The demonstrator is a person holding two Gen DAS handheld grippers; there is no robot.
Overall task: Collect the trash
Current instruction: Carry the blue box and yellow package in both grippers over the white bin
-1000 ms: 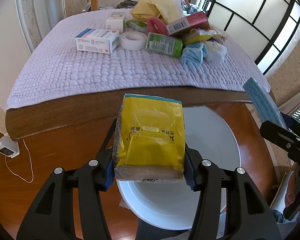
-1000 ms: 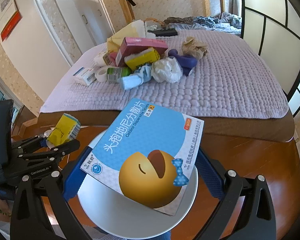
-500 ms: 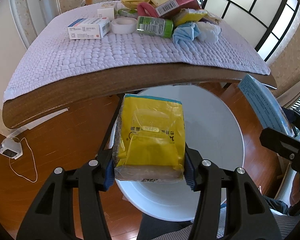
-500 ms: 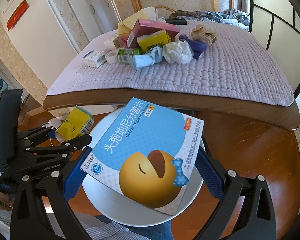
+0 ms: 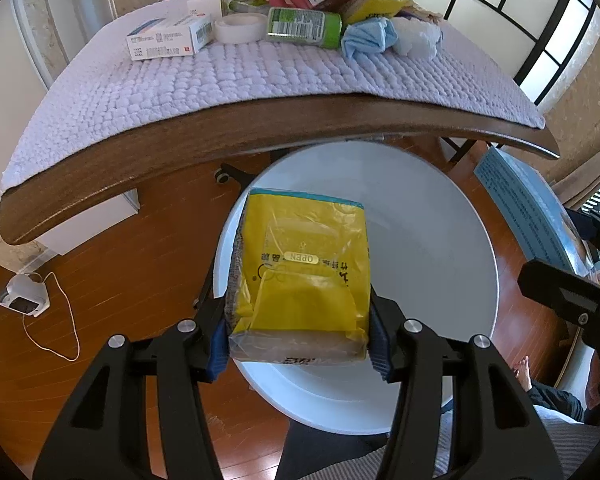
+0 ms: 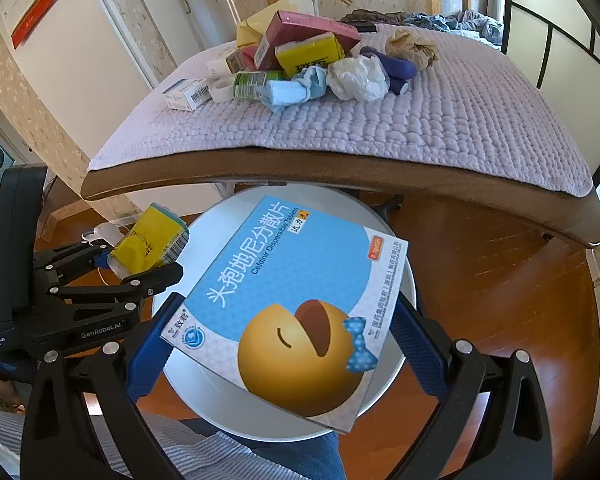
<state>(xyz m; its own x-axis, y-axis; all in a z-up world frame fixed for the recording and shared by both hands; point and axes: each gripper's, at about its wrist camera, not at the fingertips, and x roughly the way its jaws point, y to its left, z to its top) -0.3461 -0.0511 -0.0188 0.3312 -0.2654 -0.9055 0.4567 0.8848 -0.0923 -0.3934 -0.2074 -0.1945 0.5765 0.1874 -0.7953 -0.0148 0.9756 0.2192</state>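
Both grippers hold trash above the white bin.

The left gripper [image 5: 300, 340] is clamped on a yellow tissue pack [image 5: 304, 272] marked "OPEN", long axis running up the frame, over the white bin [image 5: 440, 240] at centre. The right gripper [image 6: 284, 344] grips a flat blue medicine box [image 6: 292, 300] reading "Cefdinir Dispersible Tablets", long axis slanting from lower left to upper right, mid-frame over the bin.

A white charger [image 5: 22, 300] with its cord lies on the wooden floor [image 5: 120, 280].
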